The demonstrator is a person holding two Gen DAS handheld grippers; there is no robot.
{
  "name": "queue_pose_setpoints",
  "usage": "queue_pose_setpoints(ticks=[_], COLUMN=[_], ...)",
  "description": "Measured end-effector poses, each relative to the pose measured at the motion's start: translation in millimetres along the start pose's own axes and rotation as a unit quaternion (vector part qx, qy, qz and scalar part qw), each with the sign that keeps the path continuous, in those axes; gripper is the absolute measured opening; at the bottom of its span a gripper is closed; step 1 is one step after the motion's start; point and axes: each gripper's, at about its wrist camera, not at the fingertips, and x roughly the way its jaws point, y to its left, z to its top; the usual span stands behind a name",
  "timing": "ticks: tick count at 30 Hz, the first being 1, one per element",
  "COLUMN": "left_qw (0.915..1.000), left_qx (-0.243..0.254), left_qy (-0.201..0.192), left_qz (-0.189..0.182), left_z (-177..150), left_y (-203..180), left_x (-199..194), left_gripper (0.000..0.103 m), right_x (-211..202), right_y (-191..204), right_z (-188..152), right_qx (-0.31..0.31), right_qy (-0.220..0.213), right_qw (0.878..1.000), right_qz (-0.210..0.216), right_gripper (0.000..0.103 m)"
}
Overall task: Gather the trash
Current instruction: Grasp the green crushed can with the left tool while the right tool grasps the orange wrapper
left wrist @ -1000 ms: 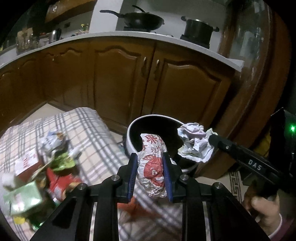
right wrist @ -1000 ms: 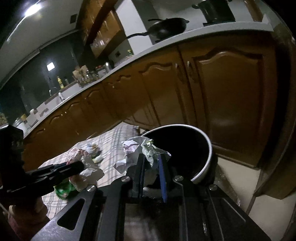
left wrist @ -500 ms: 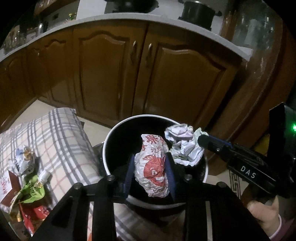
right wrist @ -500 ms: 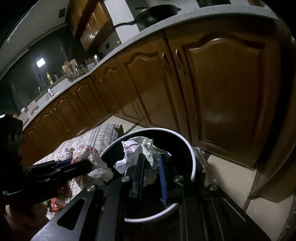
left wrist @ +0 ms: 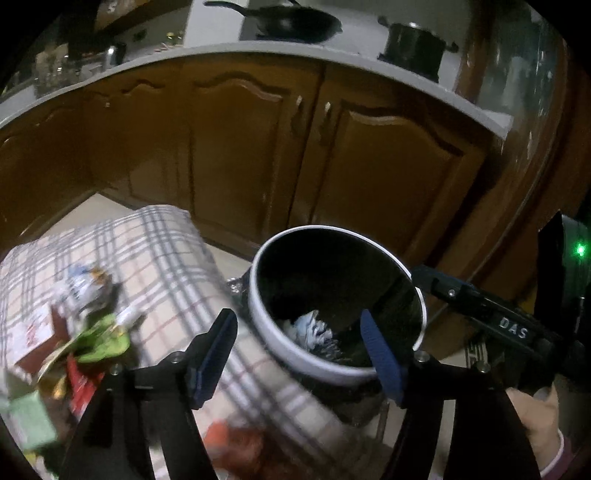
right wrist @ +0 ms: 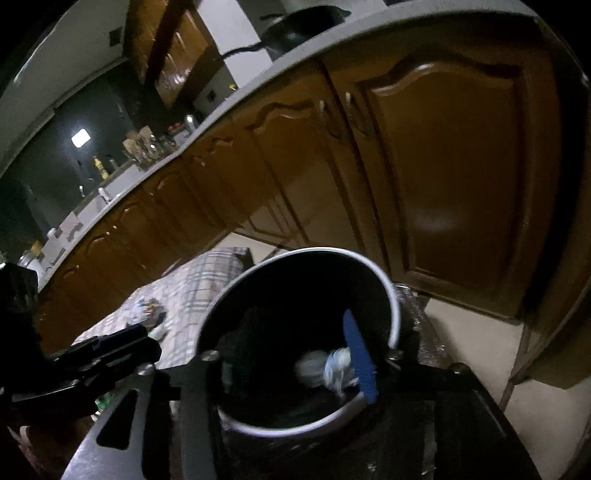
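A round bin with a white rim [left wrist: 384, 254] [right wrist: 391, 295] and black inside stands on the floor by the cabinets. Crumpled white paper [left wrist: 314, 330] [right wrist: 332, 369] lies inside it. My left gripper [left wrist: 299, 350] is open and empty, its blue pads [left wrist: 214, 354] spread wide over the bin's near rim. My right gripper [right wrist: 291, 358] is open and empty above the bin mouth; it also shows at the right of the left wrist view [left wrist: 480, 306]. More trash lies on the checked cloth [left wrist: 166, 258]: a green wrapper [left wrist: 103, 343], red wrappers [left wrist: 81, 380] and a crumpled packet [left wrist: 85, 284].
Brown cabinet doors [left wrist: 251, 147] stand right behind the bin under a grey counter [left wrist: 258, 51] with a wok [left wrist: 291, 22] and a pot [left wrist: 413, 44]. A wooden frame [left wrist: 535, 147] rises to the right. Pale floor [right wrist: 472, 332] lies beside the bin.
Both grippers have opened. The red-and-white wrapper has left my left gripper and the crumpled paper has left my right one; paper now lies in the bin.
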Motion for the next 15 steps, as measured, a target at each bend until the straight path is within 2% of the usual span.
queue_pose_setpoints(ticks=[1, 3, 7, 15], left_qw=[1.0000, 0.9998, 0.9993, 0.9980], left_qx=[-0.004, -0.012, -0.024, -0.033], left_qy=[-0.005, -0.015, -0.024, -0.028], left_qz=[0.003, 0.011, 0.016, 0.045], left_z=[-6, -17, -40, -82], left_y=[3, 10, 18, 44], left_x=[-7, -21, -53, -107], left_gripper=[0.069, 0.070, 0.071, 0.071], right_x=[-4, -9, -14, -16], right_y=[6, 16, 40, 80], right_z=[-4, -9, -25, -60], right_qx=[-0.001, -0.004, -0.009, -0.023], right_qy=[-0.003, -0.005, 0.000, 0.027], right_qw=[1.000, 1.000, 0.999, 0.997], right_qz=[0.007, 0.017, 0.035, 0.065], right_gripper=[0.063, 0.069, 0.073, 0.074])
